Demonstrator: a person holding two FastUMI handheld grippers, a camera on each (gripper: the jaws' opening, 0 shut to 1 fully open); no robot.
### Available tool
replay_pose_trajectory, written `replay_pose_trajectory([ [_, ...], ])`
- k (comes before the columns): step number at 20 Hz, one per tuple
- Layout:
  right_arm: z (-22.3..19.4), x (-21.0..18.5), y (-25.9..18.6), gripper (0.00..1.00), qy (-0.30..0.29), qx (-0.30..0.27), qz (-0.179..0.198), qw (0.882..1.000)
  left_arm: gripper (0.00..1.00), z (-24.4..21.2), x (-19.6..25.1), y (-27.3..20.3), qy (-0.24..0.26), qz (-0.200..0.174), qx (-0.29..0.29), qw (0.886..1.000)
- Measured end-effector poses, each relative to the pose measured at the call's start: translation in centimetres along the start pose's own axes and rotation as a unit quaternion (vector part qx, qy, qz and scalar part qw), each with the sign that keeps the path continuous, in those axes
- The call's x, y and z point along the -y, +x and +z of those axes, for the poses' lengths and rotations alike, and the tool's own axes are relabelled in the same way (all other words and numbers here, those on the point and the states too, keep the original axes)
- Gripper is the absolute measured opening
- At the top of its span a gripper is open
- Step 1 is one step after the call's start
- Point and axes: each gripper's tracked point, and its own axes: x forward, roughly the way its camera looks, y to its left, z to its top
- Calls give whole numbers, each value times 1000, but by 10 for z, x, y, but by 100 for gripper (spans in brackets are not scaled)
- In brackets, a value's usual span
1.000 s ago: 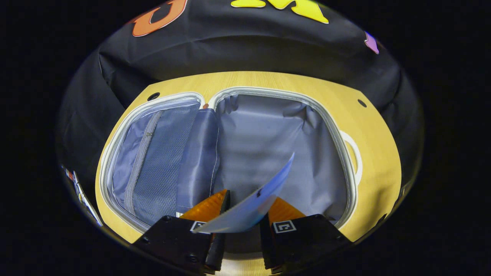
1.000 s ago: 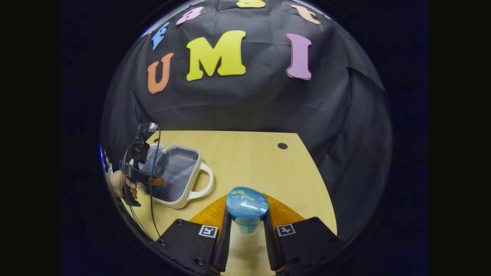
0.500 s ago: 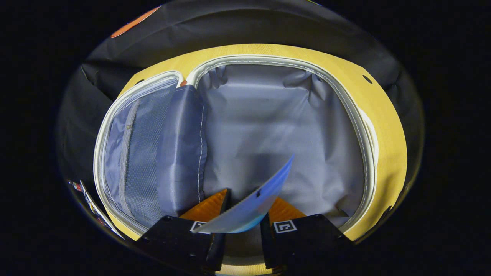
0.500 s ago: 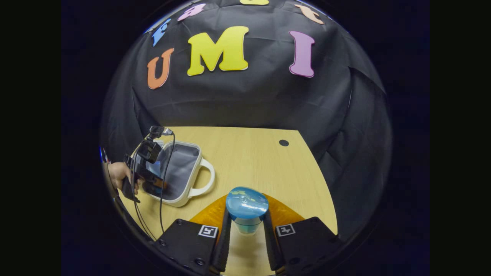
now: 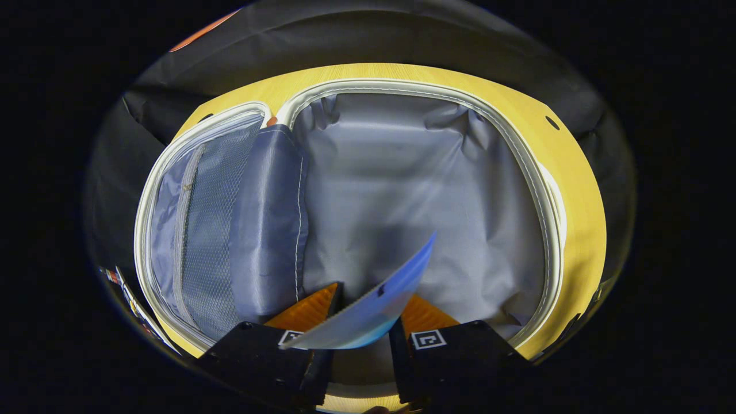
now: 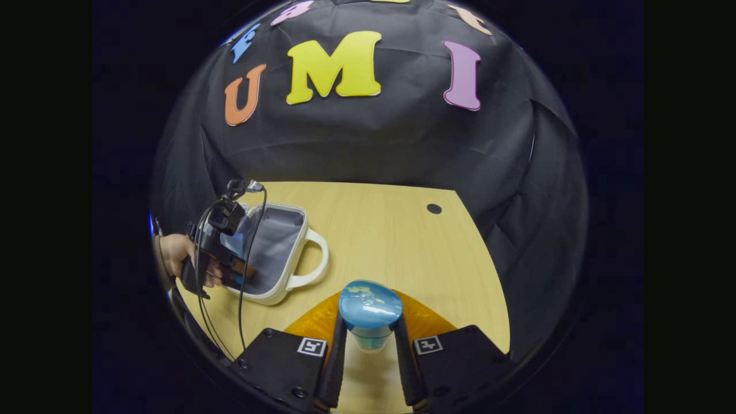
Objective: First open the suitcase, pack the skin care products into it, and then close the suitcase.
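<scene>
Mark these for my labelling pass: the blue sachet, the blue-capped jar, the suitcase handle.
blue sachet (image 5: 379, 305): left gripper view, middle of its flat face.
blue-capped jar (image 6: 370, 305): right gripper view, top of its cap.
suitcase handle (image 6: 319, 261): right gripper view, outer curve of the white loop.

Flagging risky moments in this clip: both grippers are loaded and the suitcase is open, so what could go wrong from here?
1. The flat blue sachet sits skewed in the left gripper; released so, it may land on edge in the suitcase.
2. The right gripper grips the blue-capped jar under its cap; it could slip in transit.
3. Both grippers may crowd at the suitcase.
</scene>
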Motion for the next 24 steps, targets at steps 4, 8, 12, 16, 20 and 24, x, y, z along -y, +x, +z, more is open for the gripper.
replay_pose_trajectory([
  [4, -7, -4, 1, 38, -9, -8, 7, 1000, 41, 0, 0, 0, -1, 3, 1, 1000],
  [8, -14, -2, 0, 38, -11, -13, 8, 1000, 49, 1, 0, 0, -5, 5, 3, 1000],
  [12, -9, -12, -4, 38, -24, -7, 17, 1000, 51, 1, 10, -11, -19, -10, 19, 1000],
  [16, 13, -40, -1, 38, -53, 9, 41, 998, 70, 21, 20, -54, 8, -23, 100, 995],
  [20, 45, -85, 16, 39, -69, 22, 71, 995, 95, 38, 8, -111, 29, -7, 188, 982],
  [24, 62, -146, 47, 36, -72, 11, 104, 992, 96, 23, -23, -162, 29, 16, 247, 969],
])
